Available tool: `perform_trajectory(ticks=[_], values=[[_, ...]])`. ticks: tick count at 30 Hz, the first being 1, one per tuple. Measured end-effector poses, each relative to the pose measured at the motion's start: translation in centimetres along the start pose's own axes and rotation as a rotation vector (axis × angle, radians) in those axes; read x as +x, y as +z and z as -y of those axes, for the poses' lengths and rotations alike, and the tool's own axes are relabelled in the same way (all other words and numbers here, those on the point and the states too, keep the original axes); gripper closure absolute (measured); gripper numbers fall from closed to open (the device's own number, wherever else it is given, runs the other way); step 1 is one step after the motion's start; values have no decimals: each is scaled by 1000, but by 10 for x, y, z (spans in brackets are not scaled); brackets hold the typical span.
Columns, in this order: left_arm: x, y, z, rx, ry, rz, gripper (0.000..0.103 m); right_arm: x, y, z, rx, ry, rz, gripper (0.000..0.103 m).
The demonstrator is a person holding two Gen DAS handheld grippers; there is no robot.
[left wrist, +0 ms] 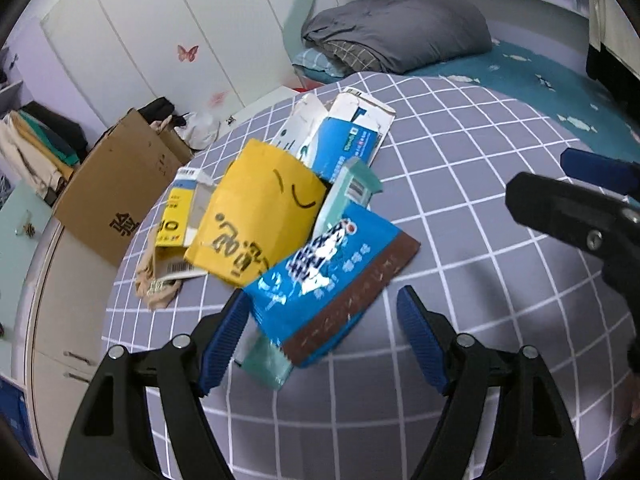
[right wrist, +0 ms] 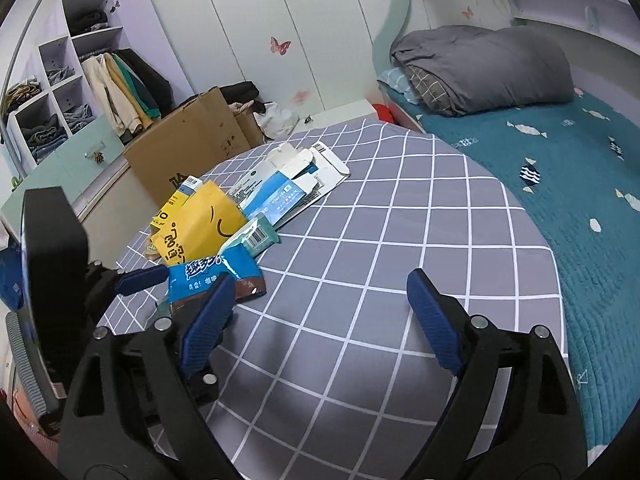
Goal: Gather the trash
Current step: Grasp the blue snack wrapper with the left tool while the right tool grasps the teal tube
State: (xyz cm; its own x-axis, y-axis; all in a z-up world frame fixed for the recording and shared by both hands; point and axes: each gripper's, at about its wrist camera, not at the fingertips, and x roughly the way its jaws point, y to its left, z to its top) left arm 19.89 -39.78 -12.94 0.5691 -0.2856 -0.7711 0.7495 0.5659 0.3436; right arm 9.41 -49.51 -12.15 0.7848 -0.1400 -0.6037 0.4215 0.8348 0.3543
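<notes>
A heap of trash lies on the grey checked sheet (left wrist: 460,184): a yellow paper bag (left wrist: 256,220), a blue snack wrapper (left wrist: 332,276), a teal packet (left wrist: 348,188), a flattened white-and-blue carton (left wrist: 344,136) and a yellow-and-white box (left wrist: 180,208). My left gripper (left wrist: 320,336) is open, its pads standing either side of the blue wrapper's near end without pressing it. My right gripper (right wrist: 320,316) is open and empty over bare sheet, to the right of the blue wrapper (right wrist: 212,276) and the yellow bag (right wrist: 200,224).
A brown cardboard box (right wrist: 188,140) stands off the bed's far left edge, with clothes shelves (right wrist: 60,92) behind it. A folded grey duvet (right wrist: 480,68) lies on the teal bedcover (right wrist: 560,200) at the back right. White wardrobe doors (right wrist: 260,32) close off the back.
</notes>
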Motion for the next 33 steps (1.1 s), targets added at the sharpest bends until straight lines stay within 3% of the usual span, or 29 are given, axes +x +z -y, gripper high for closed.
perform_trajectory(ticks=[6,8,9,10,17,19,25,33], values=[[5,6,2,38,39,15,28,9,2,-2,0,6,-28,17],[5,6,1,30,28,18,37,10,1,-5,-2,5,-30,17],[6,6,0,24,26,18,53,10,1,-6,-4,6,-32,17],[8,6,-2,18,30,4,78,10,0,-7,-4,3,-33,17],[-4,0,-19,-88,-29,36,91,10,-2,-11,-9,-1,-41,17],[-13,-5,-25,-120,-48,60,101,9,-1,-15,-8,3,-39,17],[-31,-19,-61,-279,-161,101,102,14,1,-34,-36,20,-52,17],[-49,-50,-96,-423,-171,159,103,45,-8,-72,-80,48,-157,17]])
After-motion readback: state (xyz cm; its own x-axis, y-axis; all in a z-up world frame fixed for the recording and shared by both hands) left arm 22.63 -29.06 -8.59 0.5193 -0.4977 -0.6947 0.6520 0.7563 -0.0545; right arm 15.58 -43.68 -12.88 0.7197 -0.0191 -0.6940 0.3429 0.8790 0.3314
